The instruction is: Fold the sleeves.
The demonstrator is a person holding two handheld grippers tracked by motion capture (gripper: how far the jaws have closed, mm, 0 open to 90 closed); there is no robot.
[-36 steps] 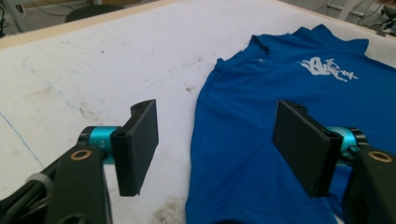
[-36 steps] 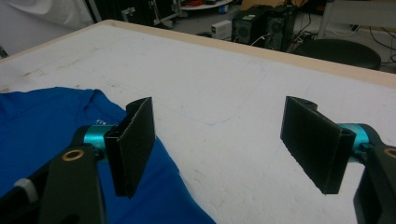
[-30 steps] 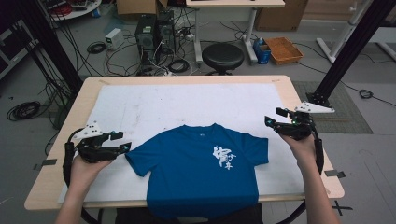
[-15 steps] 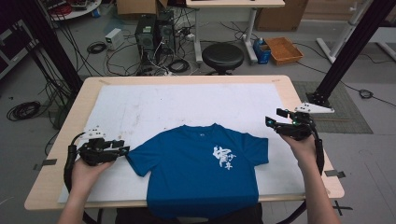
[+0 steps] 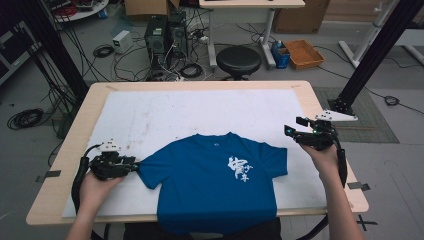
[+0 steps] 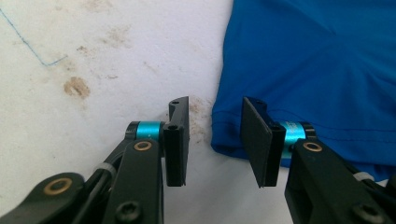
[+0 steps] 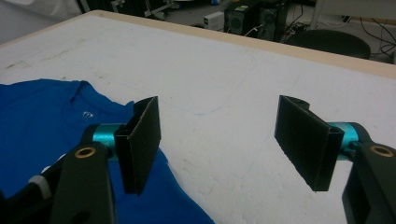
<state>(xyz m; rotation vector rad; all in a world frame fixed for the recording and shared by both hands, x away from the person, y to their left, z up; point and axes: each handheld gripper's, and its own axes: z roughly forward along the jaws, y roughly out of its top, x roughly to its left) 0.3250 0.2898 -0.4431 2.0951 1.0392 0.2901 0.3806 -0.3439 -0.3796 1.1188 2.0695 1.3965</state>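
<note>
Blue T-shirt lying flat at table's six o'clock edge. You're lining left gripper, jaws narrowly parted, onto sleeve hem. Right gripper hovering at three o'clock, jaws wide. Risk: jaws straddling hem edge, pinching nothing.

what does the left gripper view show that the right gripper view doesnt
Left gripper view: the sleeve hem of the blue t-shirt right at the left gripper, whose open jaws sit on either side of the hem's edge, plus brown stains on the white mat.

Right gripper view: the shirt's collar, the table's far wooden edge, a black stool, and the right gripper held wide open above the mat.

Both: the blue shirt, the white mat and open jaws.
</note>
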